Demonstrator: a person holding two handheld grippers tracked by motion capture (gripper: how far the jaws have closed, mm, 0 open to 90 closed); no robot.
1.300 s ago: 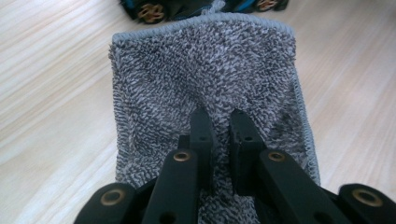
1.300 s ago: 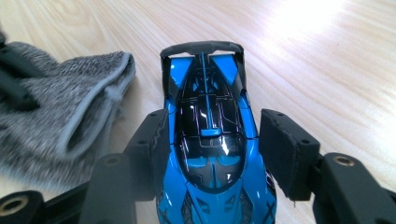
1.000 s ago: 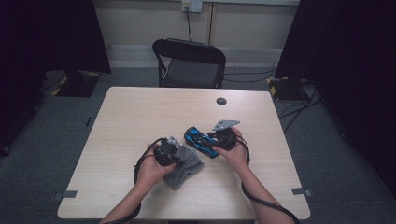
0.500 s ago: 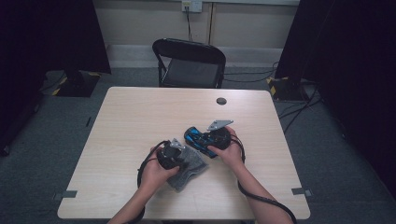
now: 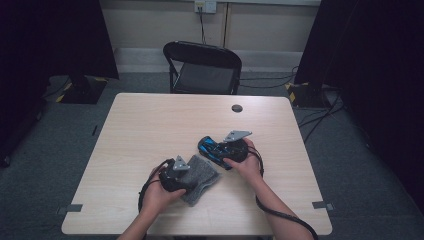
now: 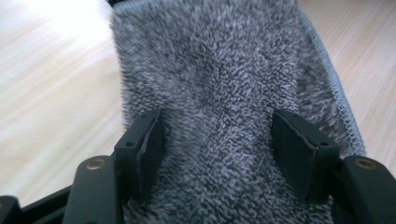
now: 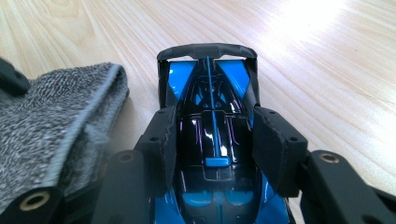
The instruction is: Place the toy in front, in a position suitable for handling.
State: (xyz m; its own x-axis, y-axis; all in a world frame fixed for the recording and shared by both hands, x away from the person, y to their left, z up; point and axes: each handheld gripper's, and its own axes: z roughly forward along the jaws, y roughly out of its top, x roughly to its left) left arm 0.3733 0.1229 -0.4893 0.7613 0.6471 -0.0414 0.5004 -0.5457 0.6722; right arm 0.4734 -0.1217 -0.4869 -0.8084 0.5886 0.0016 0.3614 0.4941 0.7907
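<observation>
Wood table (image 5: pixel 150 125), black chair (image 5: pixel 202 65), grey floor (image 5: pixel 45 150)

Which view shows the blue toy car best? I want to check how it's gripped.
The right gripper view: the blue toy car sits close up between that gripper's jaws, pads against its sides. The high view shows it small, partly under the hand. The left gripper view looks at the grey towel.

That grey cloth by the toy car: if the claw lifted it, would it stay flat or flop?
Probably flop. The cloth is fluffy terry, already folded and rumpled on the table, so it should sag from wherever it is pinched. It looks light, and its rough pile would likely drag when pushed, not slide.
</observation>
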